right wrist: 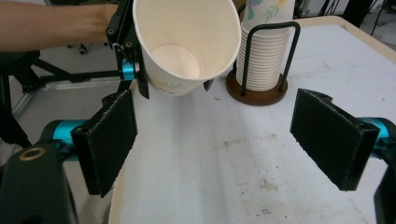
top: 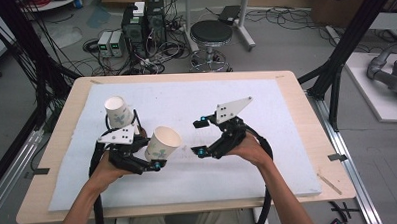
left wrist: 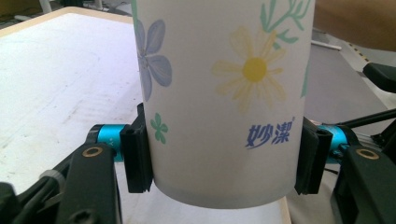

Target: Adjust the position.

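Observation:
My left gripper is shut on a white paper cup printed with flowers and holds it tilted, mouth toward the right. In the left gripper view the black pads press both sides of the cup near its base. My right gripper is a short way to the right of the cup, with nothing in its wide-open jaws. The right gripper view looks past its own pads into the cup's open mouth. The cup looks empty inside.
A stack of matching cups stands in a black wire holder on a round wooden base, just behind the left hand. A white mat covers most of the wooden table. A stool and electronics stand beyond the far edge.

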